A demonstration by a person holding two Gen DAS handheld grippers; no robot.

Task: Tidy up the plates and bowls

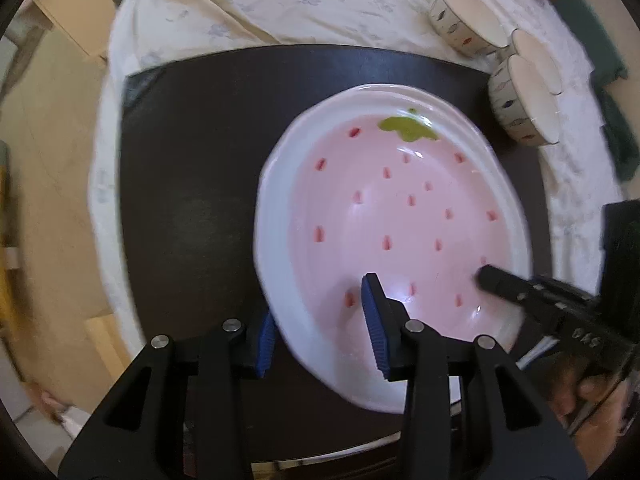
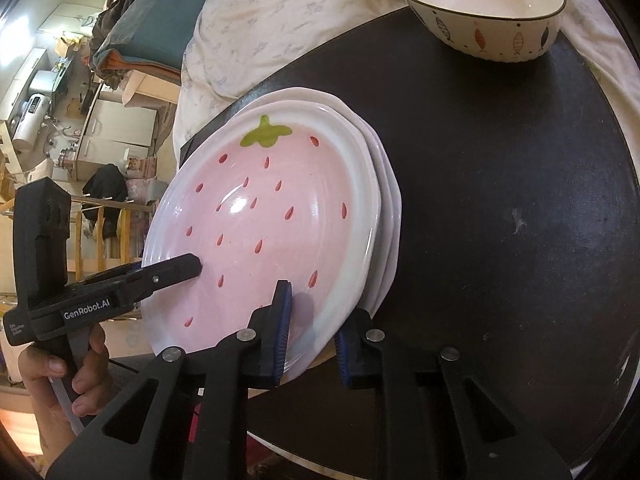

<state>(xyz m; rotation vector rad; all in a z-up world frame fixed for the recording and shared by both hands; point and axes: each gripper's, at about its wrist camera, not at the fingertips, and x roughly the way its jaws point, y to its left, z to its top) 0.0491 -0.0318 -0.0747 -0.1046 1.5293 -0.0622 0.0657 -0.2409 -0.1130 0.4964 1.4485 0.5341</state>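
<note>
We note a dark tabletop (image 2: 500,184) laid over a cream floral sheet (image 1: 256,4) that looks like bedding. Beyond it, in the right wrist view, a teal folded cloth (image 2: 160,36), white cabinets (image 2: 116,132), a white appliance (image 2: 32,116) and a wooden rack with dark clothing (image 2: 104,188).

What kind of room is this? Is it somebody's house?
Probably a lived-in home. Strawberry plates and fish-patterned bowls sit on a dark table beside a flowered cloth, with white cupboards and household clutter behind.
</note>
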